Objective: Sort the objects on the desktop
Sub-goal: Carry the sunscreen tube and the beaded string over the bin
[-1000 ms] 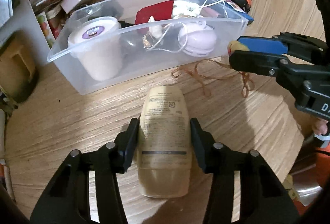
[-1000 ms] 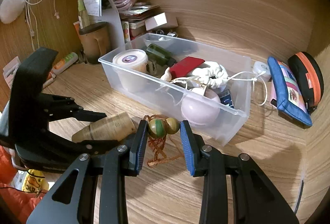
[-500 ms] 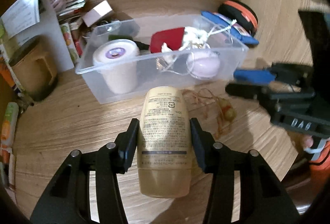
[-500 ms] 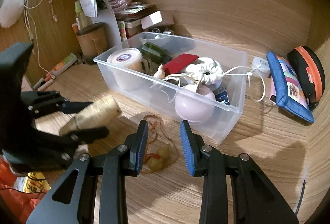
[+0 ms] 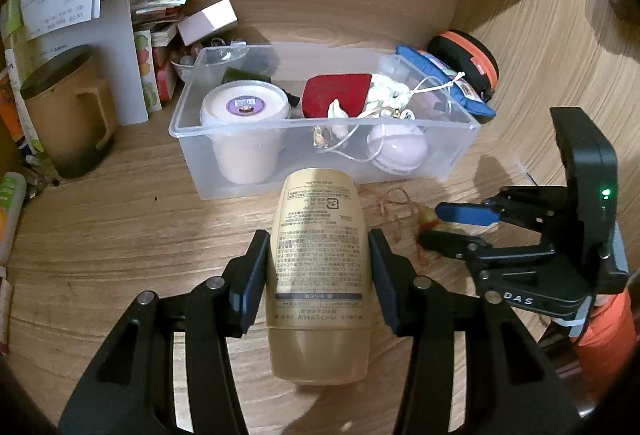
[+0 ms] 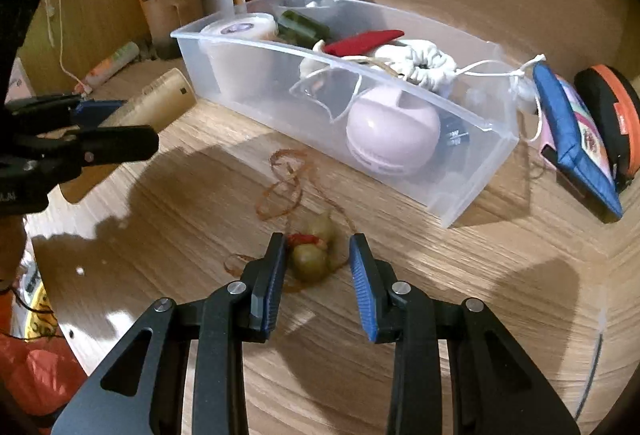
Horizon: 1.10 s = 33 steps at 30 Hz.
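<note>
Wood-grain desk runs up to a wooden back wall, and on it stands a clear plastic bin, the landmark for everything else. Just in front of the bin, the left gripper pinches a gold plastic tube with printed text, raised off the desk. Near the bin's front wall, the right gripper hangs with fingers spread around two green beads on a brown cord, lying on the wood.
</note>
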Each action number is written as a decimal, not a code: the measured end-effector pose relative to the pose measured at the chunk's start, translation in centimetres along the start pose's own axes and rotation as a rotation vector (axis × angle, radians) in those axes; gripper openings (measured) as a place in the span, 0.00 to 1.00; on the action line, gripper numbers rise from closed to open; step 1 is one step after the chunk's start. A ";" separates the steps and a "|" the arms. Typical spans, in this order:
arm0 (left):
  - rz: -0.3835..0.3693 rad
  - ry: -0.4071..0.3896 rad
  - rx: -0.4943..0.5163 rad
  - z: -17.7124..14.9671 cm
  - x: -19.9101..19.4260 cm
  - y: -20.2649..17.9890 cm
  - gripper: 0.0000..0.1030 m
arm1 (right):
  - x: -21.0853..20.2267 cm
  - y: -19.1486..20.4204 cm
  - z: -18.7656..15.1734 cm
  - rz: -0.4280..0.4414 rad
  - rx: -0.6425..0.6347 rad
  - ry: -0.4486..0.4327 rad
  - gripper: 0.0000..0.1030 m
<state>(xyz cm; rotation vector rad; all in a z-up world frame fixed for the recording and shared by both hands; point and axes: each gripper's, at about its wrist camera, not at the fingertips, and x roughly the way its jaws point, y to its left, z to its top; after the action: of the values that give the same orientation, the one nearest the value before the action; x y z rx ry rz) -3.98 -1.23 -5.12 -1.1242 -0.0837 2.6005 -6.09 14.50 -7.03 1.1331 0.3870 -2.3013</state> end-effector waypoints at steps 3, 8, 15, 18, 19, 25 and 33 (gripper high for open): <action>-0.005 -0.014 0.002 0.3 -0.3 0.1 0.47 | 0.5 0.2 0.4 -0.012 -0.009 -0.006 0.28; -0.019 -0.047 -0.019 1.2 -1.2 0.7 0.47 | 0.9 0.7 0.6 -0.025 -0.014 -0.017 0.23; -0.017 -0.090 -0.041 2.9 -2.4 1.6 0.47 | -1.7 1.1 1.7 -0.031 -0.012 -0.096 0.23; -0.022 -0.098 -0.045 3.7 -2.6 1.8 0.47 | -3.5 1.0 2.6 -0.036 -0.015 -0.140 0.23; -0.026 -0.099 -0.048 4.0 -2.6 1.9 0.47 | -4.1 0.9 2.9 -0.039 -0.013 -0.157 0.23; -0.029 -0.103 -0.048 5.7 -2.4 2.1 0.47 | -7.7 0.2 5.6 -0.066 -0.011 -0.263 0.23; -0.044 -0.113 -0.030 8.6 -1.7 1.7 0.47 | -9.3 -1.0 9.5 -0.126 -0.016 -0.341 0.23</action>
<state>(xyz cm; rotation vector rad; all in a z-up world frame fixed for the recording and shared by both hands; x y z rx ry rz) -9.52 -2.77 1.68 -0.9731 -0.1711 2.6308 -8.04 13.99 6.13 0.7048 0.3517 -2.5373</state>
